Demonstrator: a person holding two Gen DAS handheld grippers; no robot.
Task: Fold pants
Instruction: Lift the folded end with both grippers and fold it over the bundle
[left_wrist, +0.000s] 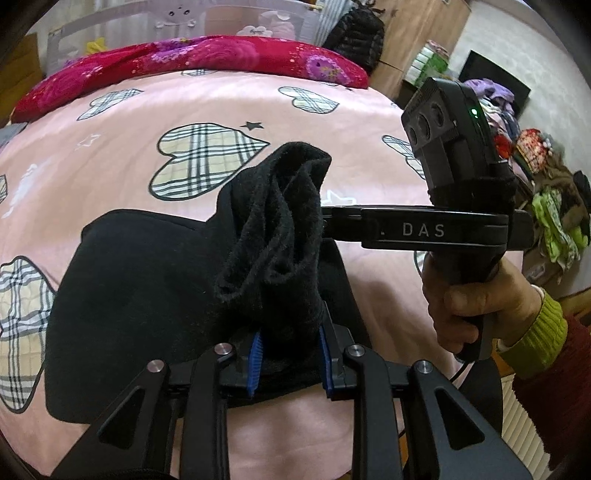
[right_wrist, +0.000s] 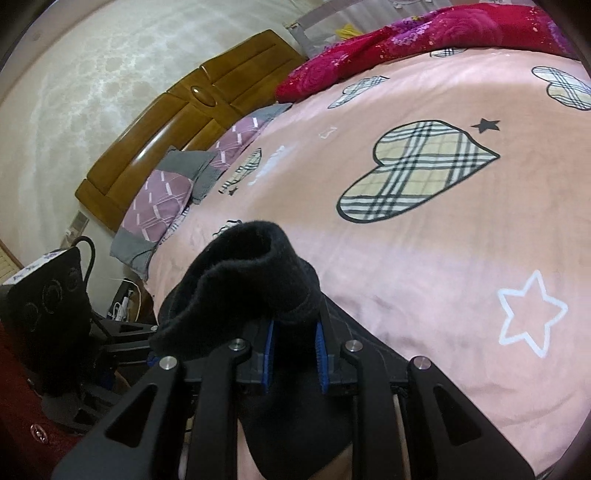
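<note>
Holding bunched black pants (left_wrist: 155, 295) clamped in both left gripper (left_wrist: 290, 354) and right gripper (right_wrist: 293, 350), lifting an end above the bed (left_wrist: 369, 147)'s near edge; seemingly mid-fold, flattening remaining.

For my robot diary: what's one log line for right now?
left gripper: shut on black pants | right gripper: shut on black pants | pink bedspread

Fuzzy matt black cloth pants (left_wrist: 147, 295)
</note>
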